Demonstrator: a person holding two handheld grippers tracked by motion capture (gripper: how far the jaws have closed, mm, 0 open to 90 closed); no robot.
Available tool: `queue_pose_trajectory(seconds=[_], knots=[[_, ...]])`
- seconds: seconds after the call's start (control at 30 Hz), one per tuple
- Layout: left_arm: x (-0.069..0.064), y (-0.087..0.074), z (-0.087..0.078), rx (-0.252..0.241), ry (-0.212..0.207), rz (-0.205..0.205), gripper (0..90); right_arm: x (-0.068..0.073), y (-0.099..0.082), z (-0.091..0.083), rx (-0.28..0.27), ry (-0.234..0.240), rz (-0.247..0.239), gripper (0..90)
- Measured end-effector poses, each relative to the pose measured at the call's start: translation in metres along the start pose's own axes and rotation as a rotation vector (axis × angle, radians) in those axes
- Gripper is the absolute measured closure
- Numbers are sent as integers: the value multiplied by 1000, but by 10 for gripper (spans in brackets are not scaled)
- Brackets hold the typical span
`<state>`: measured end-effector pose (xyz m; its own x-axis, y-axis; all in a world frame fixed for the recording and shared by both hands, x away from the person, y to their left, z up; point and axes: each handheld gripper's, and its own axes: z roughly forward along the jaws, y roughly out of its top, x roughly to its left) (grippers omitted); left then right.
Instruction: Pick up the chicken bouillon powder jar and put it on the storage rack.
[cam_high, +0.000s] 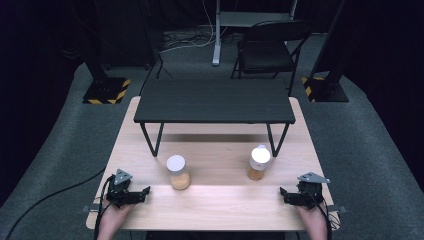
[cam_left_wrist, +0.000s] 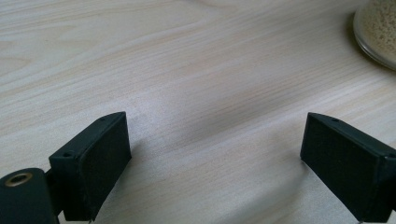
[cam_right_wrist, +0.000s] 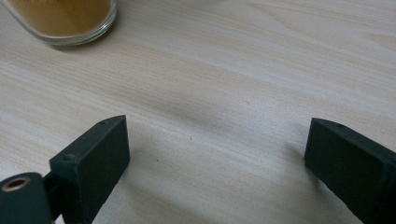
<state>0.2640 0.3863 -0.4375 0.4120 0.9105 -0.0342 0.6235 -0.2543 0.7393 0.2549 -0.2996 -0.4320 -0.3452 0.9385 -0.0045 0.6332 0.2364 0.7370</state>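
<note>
I see both jaws spread on my left hand-held gripper (cam_high: 146, 190) and right hand-held gripper (cam_high: 282, 191), resting low over the worktop (cam_high: 220, 200); two white-lidded jars, left jar (cam_high: 178, 172) and right jar (cam_high: 259, 163), hold what looks like orange powder

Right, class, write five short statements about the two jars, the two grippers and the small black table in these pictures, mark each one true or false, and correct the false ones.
1. Two jars stand upright on the wooden table. True: the left jar and the right jar both do.
2. The left gripper is shut on a jar. False: its jaws are open and hold nothing.
3. The right gripper has open jaws. True.
4. Both jars sit on top of the small black table. False: they stand on the wood in front of it.
5. The jars touch each other. False: they stand apart.
</note>
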Motion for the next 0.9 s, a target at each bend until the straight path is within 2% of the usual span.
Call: queue_pose_trajectory(seconds=[0.1, 0.3, 0.4, 0.5, 0.6, 0.67, 0.9], knots=[[4, -7, -3, -32, -15, -15, 78, 0, 0, 0, 0, -1, 1, 59], [6, -8, -10, -54, -23, -20, 79, 0, 0, 0, 0, -1, 2, 58], [8, -9, -16, -81, -40, -28, 81, 0, 0, 0, 0, -1, 2, 58], [10, -10, -21, -114, -76, -44, 82, 0, 0, 0, 0, -1, 2, 58], [9, -8, -27, -127, -90, -45, 85, 0, 0, 0, 0, -1, 2, 58], [6, -6, -30, -135, -85, -35, 91, 0, 0, 0, 0, 0, 3, 58], [-2, -2, -41, -177, -108, -8, 92, 0, 0, 0, 0, -1, 3, 58]])
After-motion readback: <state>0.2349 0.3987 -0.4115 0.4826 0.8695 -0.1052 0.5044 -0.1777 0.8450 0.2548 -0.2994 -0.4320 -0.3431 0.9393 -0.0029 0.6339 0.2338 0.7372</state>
